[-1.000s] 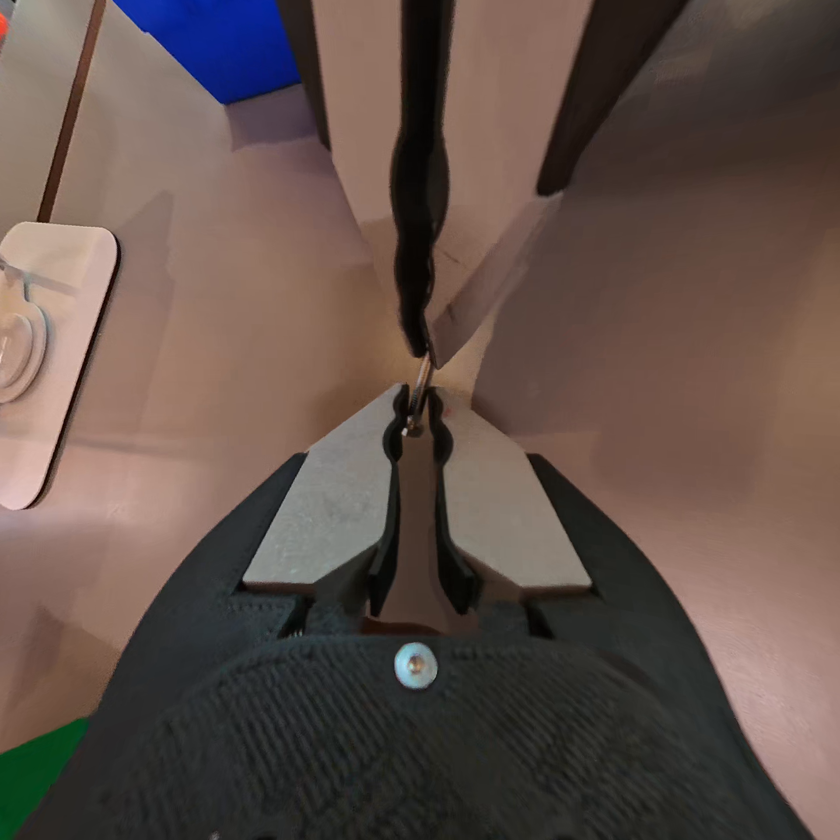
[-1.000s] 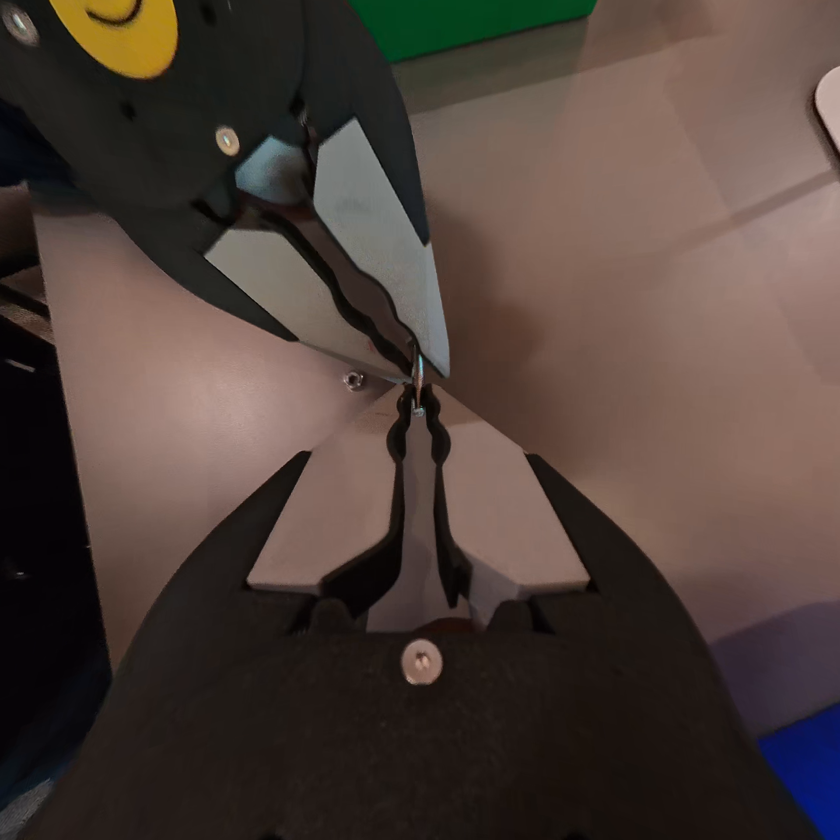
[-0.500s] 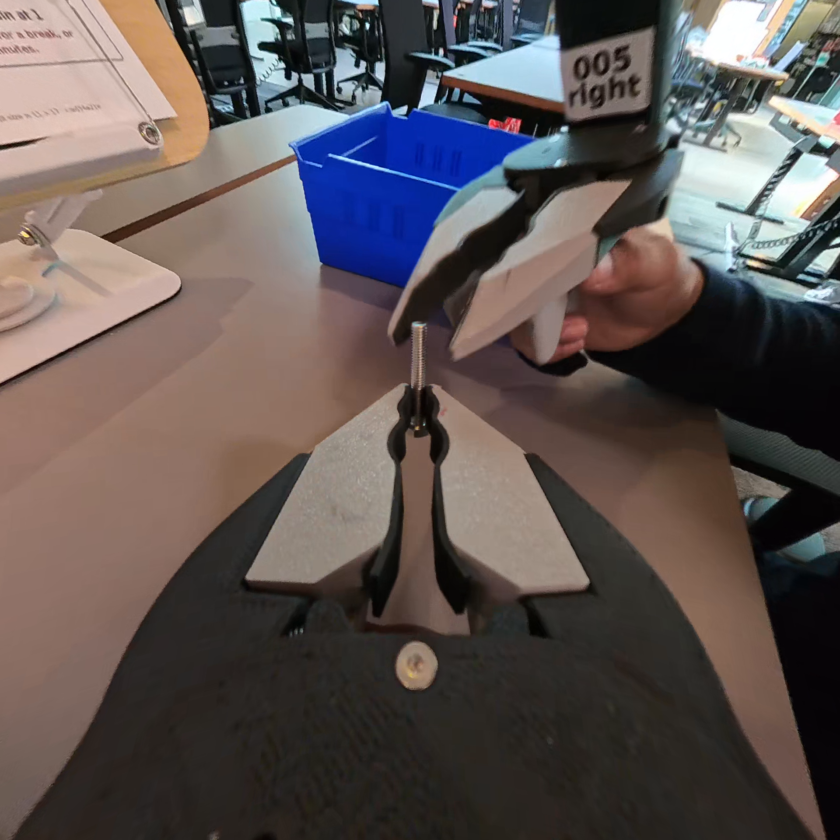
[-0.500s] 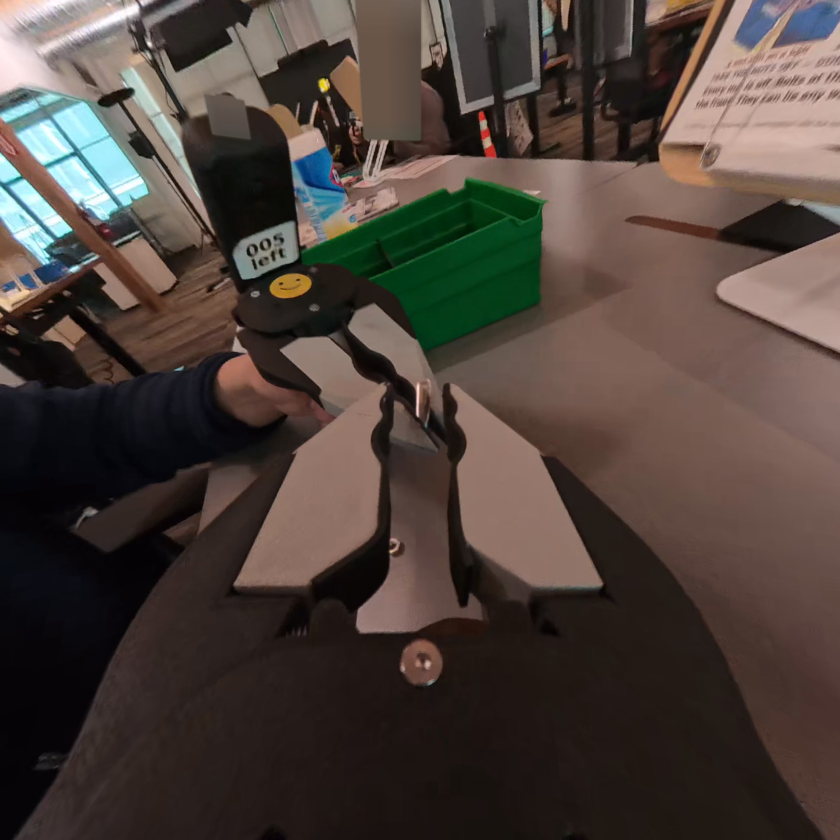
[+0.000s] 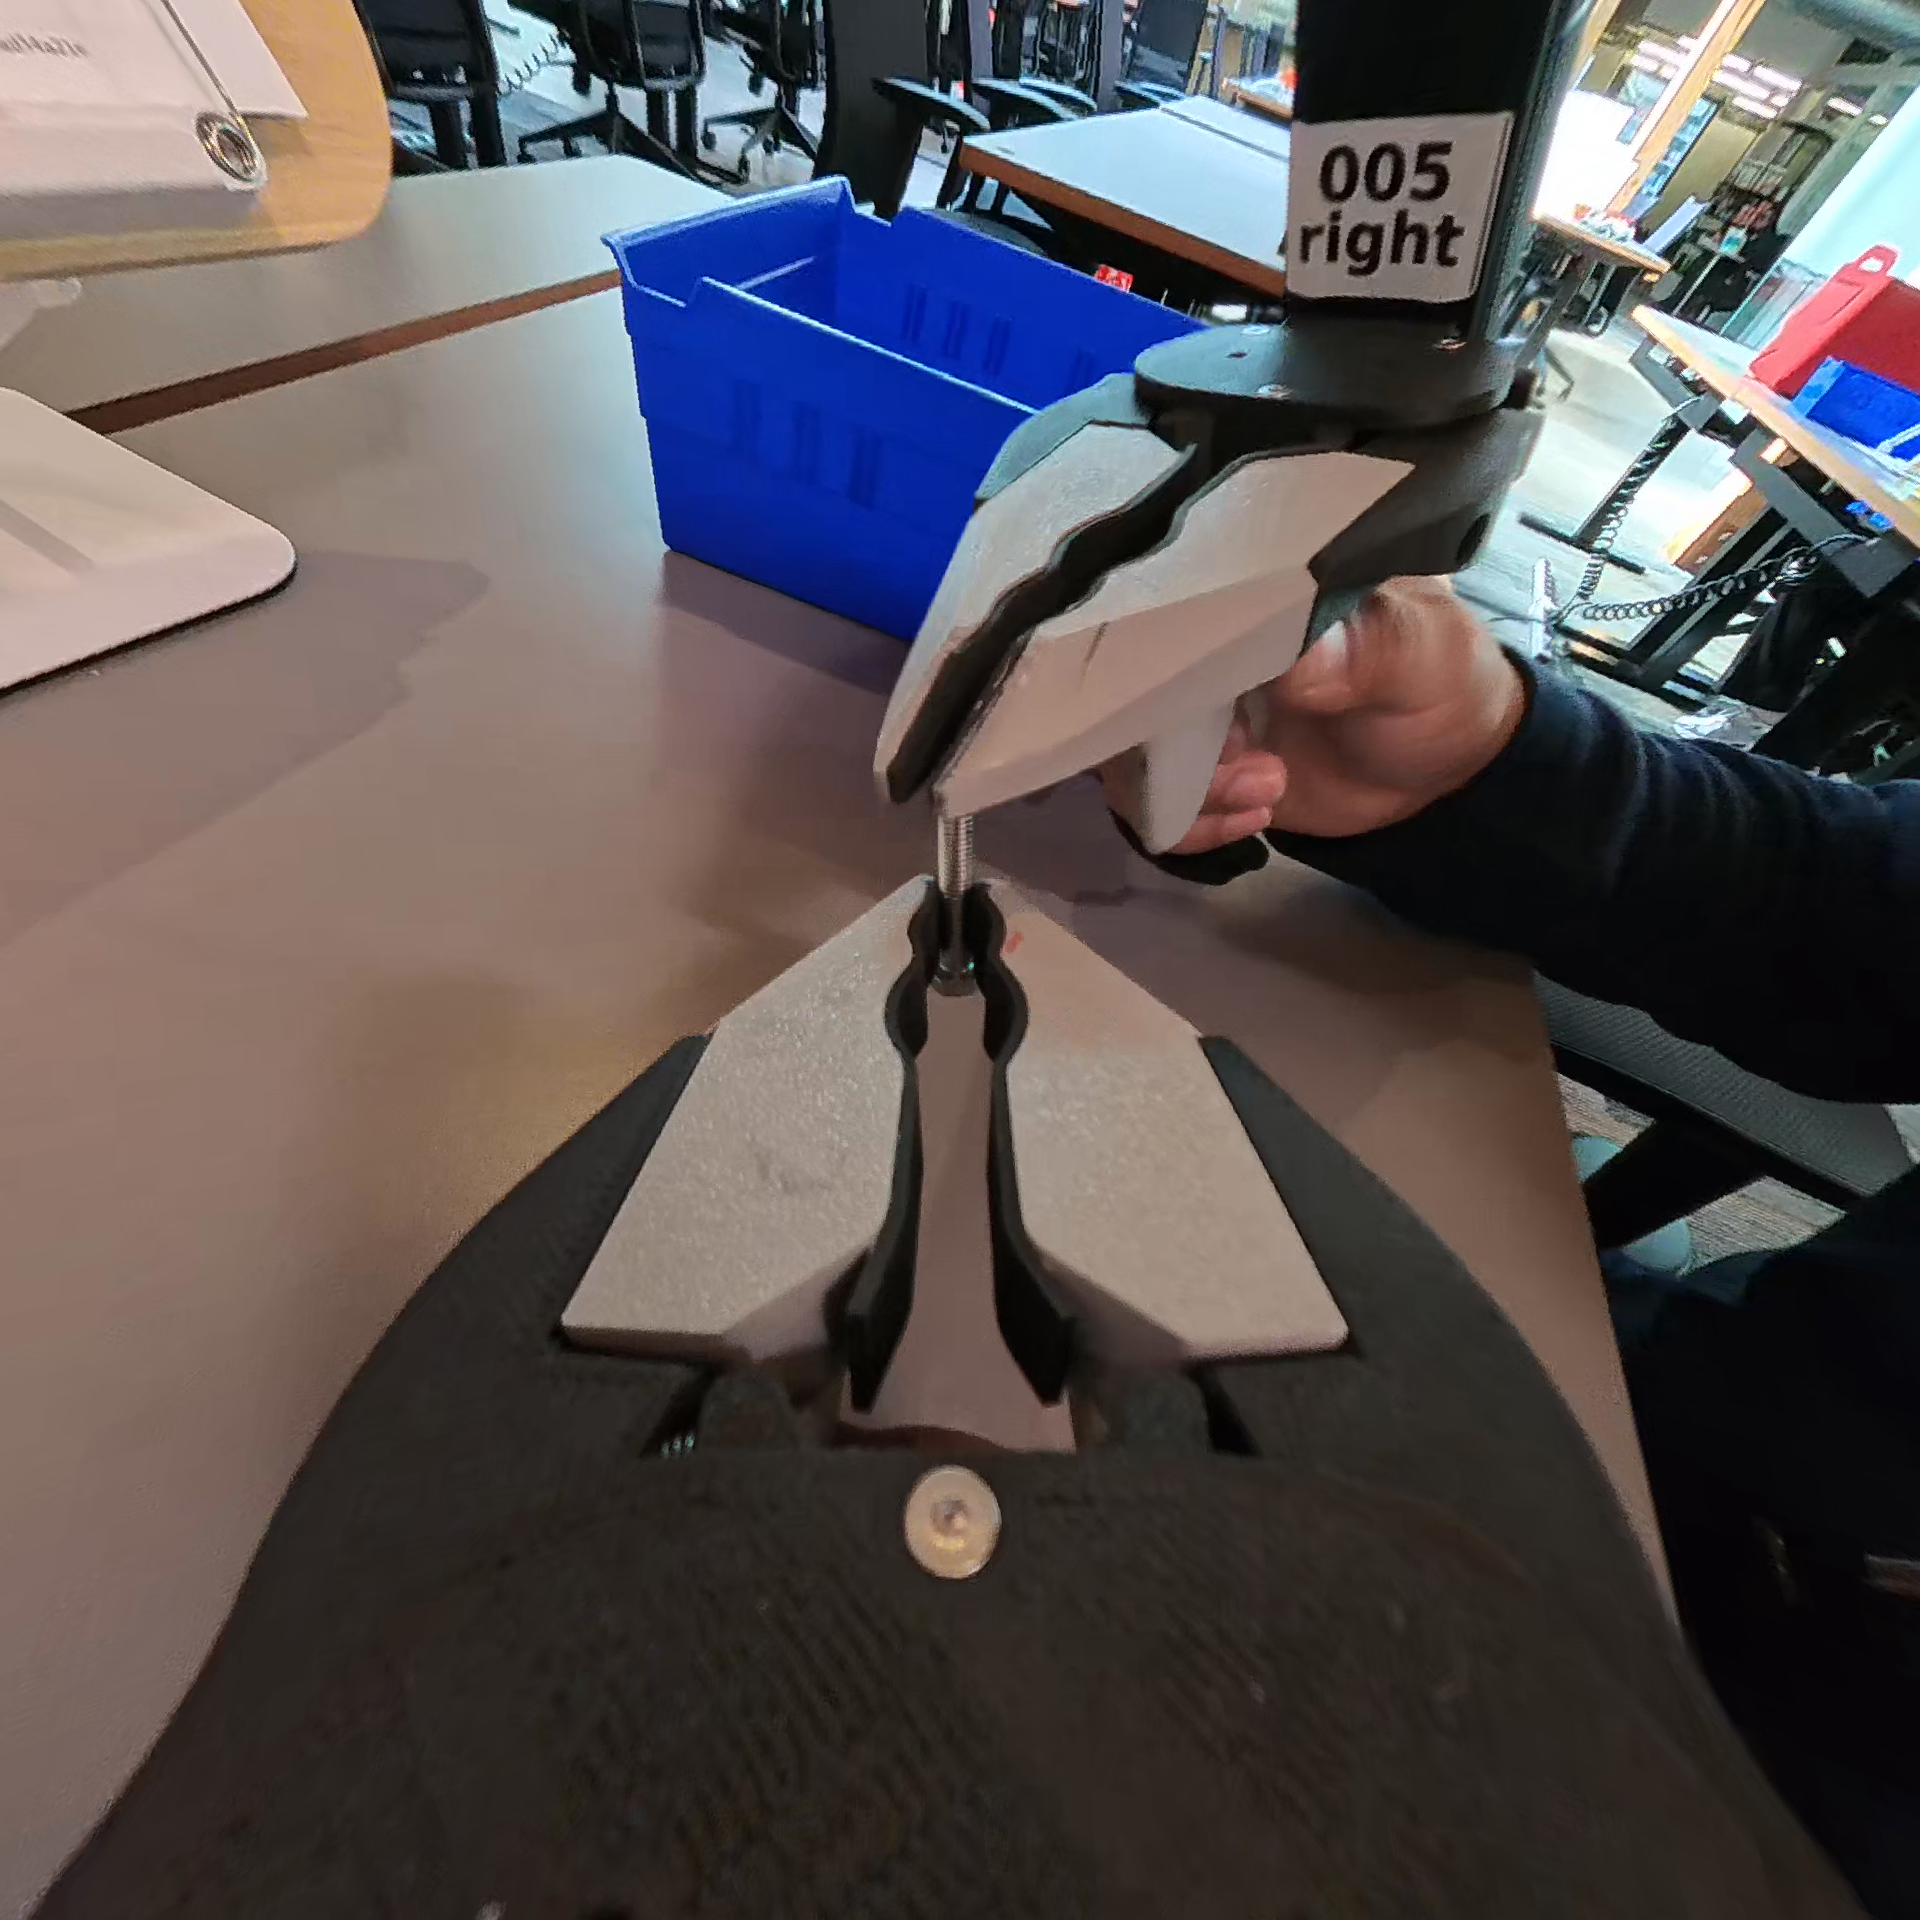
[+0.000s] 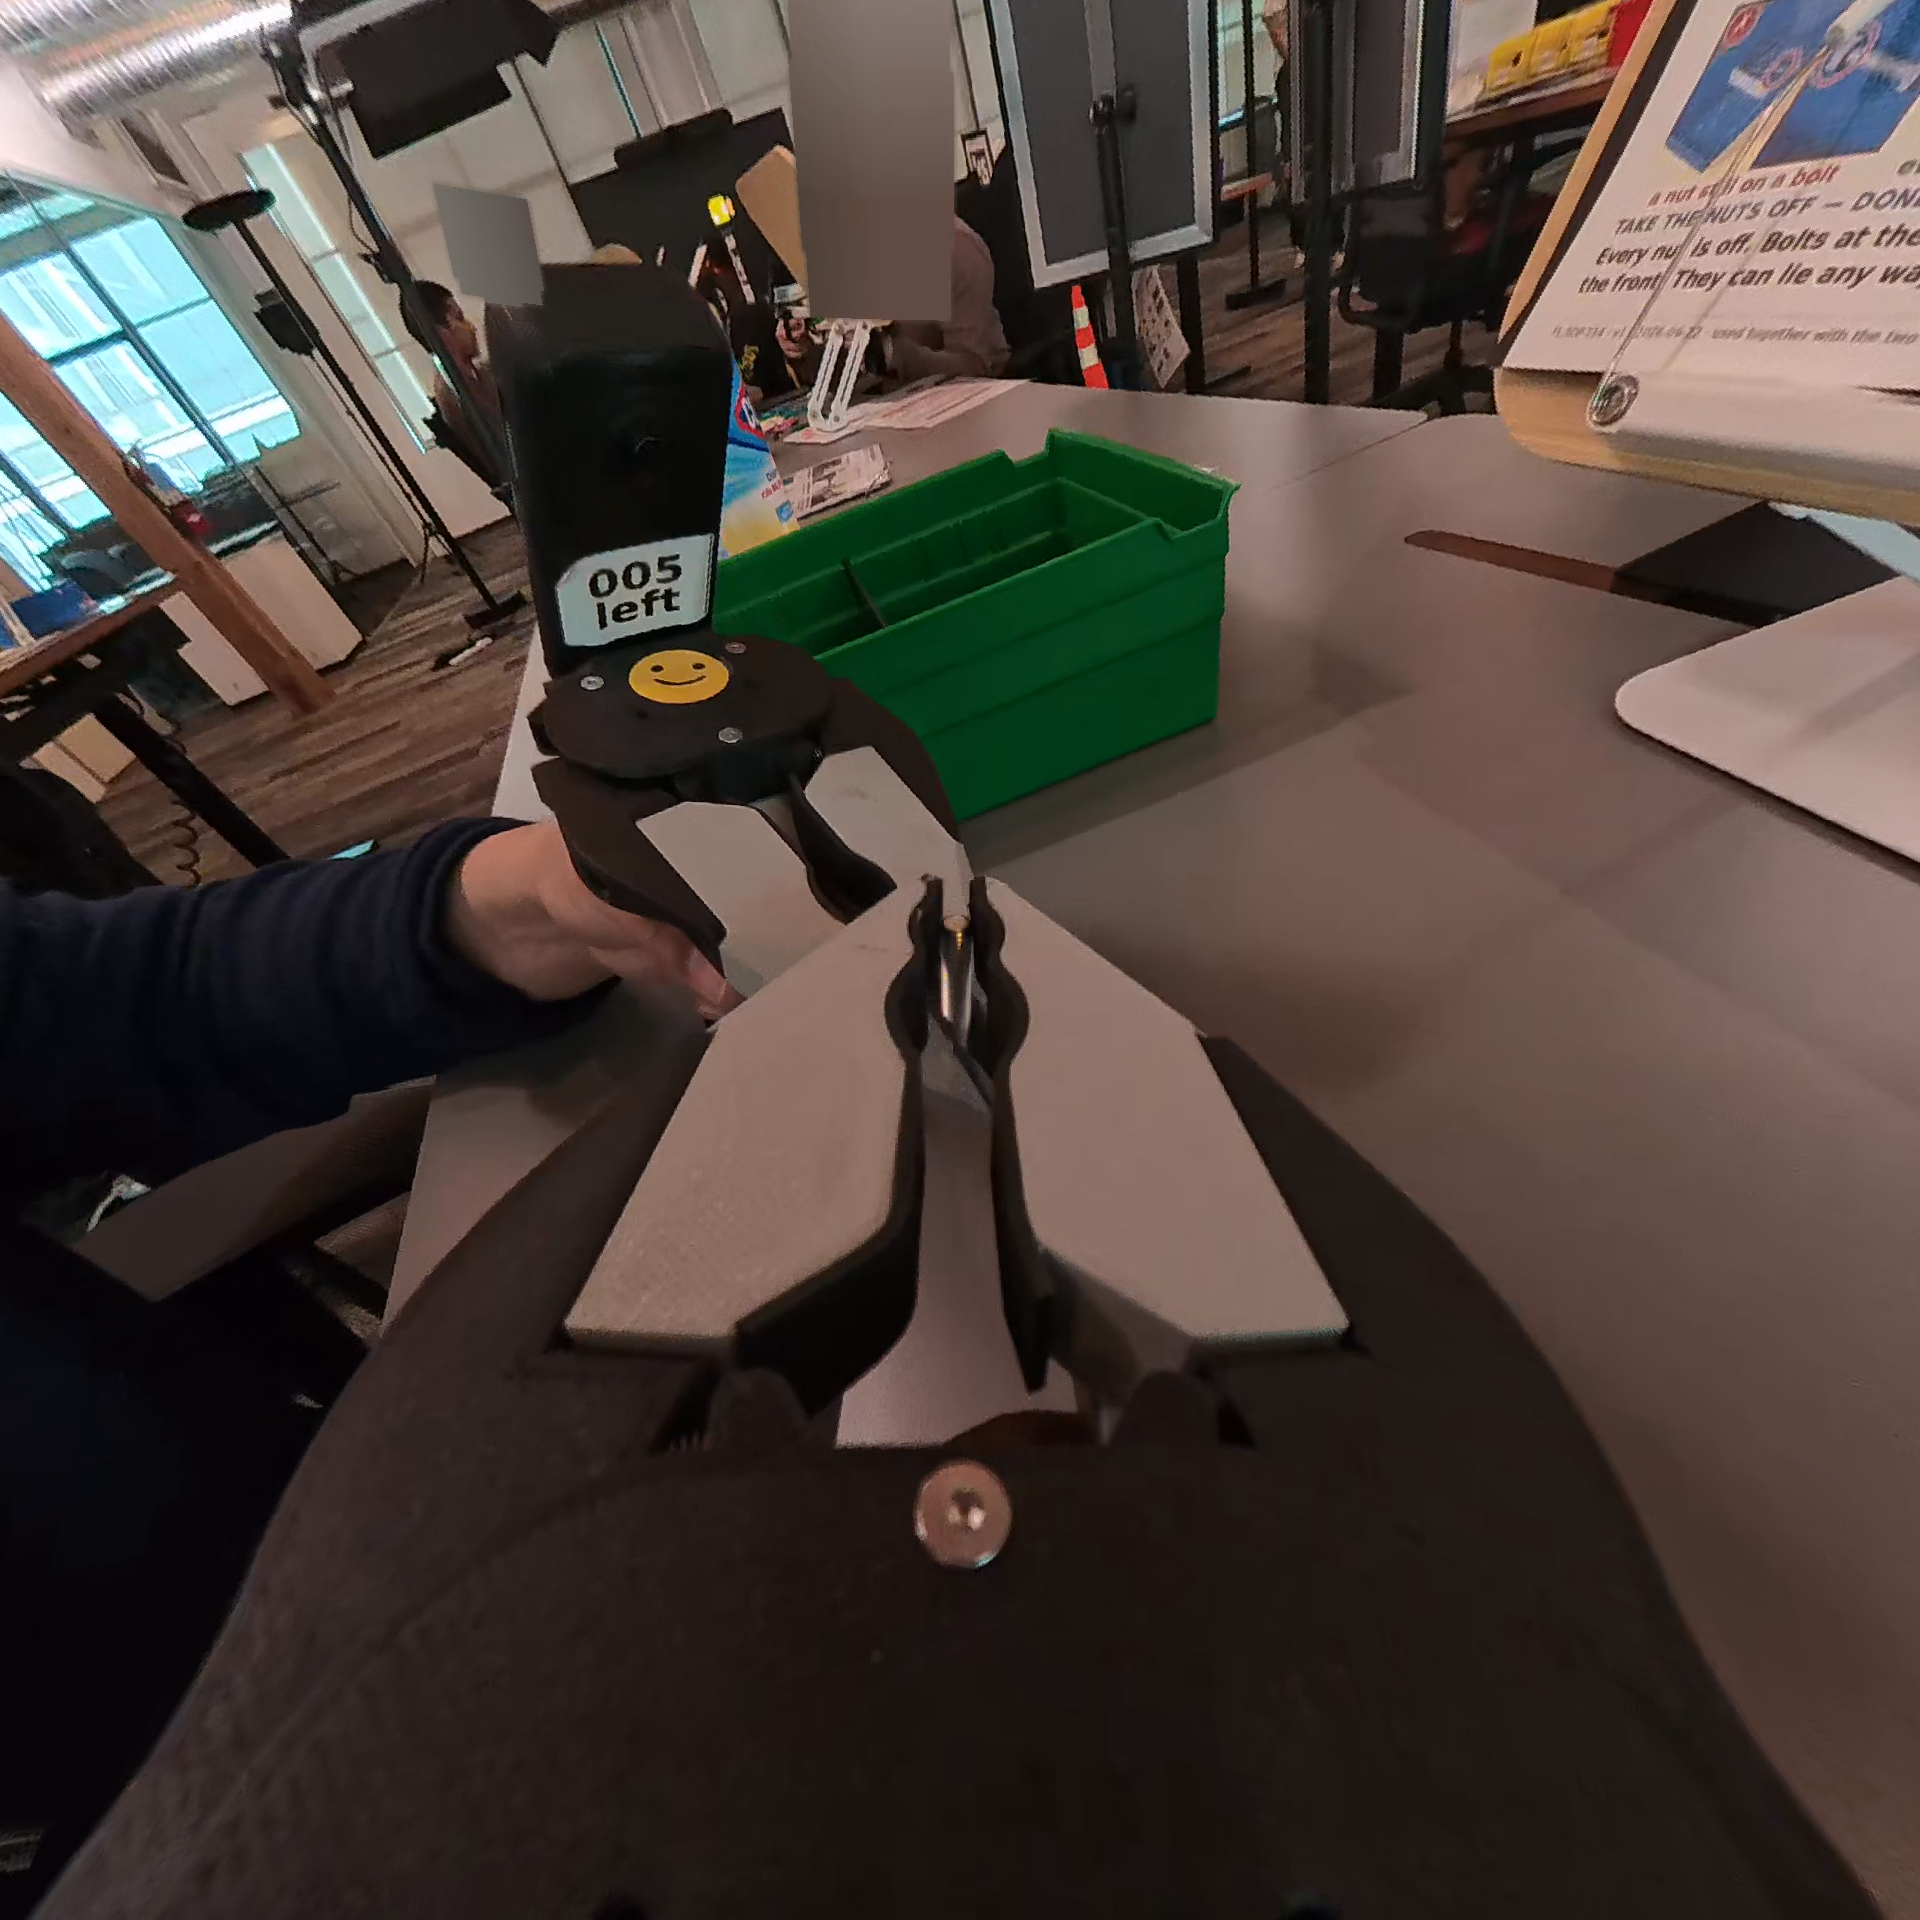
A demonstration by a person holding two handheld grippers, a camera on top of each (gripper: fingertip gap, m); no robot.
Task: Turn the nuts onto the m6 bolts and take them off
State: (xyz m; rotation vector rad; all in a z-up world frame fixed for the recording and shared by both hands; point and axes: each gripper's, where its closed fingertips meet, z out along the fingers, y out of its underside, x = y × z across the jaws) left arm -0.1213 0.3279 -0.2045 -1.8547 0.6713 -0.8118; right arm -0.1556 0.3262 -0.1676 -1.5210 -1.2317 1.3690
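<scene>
I am pinching the bolt [image 5: 954, 868] upright by its lower end in my left gripper [image 5: 953, 940], above the table [image 5: 436, 831], while my right gripper [image 6: 956, 935] is closing on its upper shank, so I am keeping both grips coaxial, judging that tilt would bind the thread.

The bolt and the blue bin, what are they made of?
The bolt looks like bare metal: silvery grey, shiny, with fine threads along its shaft. The blue bin looks like moulded plastic: one even bright colour, smooth, slightly glossy walls with ribs pressed in. That is only how they look; the pictures cannot prove it.
</scene>
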